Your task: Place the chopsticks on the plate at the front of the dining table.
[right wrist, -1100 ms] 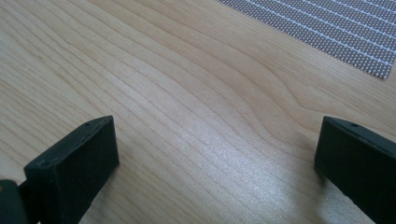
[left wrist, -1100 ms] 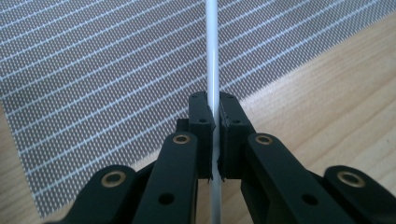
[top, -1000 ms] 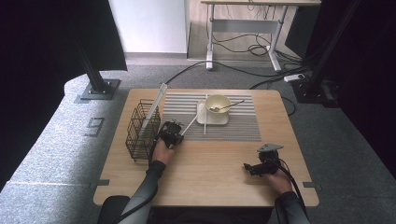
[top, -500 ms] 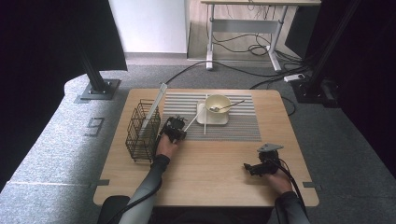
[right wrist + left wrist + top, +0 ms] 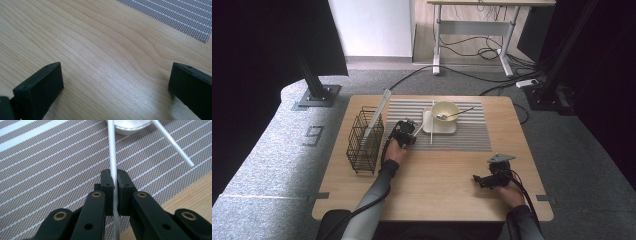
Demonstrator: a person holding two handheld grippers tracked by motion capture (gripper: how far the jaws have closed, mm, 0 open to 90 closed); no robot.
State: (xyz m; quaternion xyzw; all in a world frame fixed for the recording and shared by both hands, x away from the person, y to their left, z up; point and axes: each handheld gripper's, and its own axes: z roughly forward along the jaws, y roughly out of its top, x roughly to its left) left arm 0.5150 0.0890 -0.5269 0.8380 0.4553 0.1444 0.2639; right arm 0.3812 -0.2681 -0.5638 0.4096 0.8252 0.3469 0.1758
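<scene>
Over the striped mat point(image 5: 462, 135) near the table's point(image 5: 437, 185) far edge, the high view shows the left gripper point(image 5: 404, 134) beside a plate point(image 5: 439, 127). Its own view shows jaws clamped on a white chopstick point(image 5: 113, 157), another chopstick point(image 5: 172, 142) apart. Near the right front corner, the right gripper point(image 5: 115, 85) rests spread wide over bare wood.

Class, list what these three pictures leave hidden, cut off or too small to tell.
- White chopstick: far end cut off by the top edge, left gripper view.
- Bowl contents: too small, high view.
- Wire rack: whether the white strip stands inside it, unclear, high view.
</scene>
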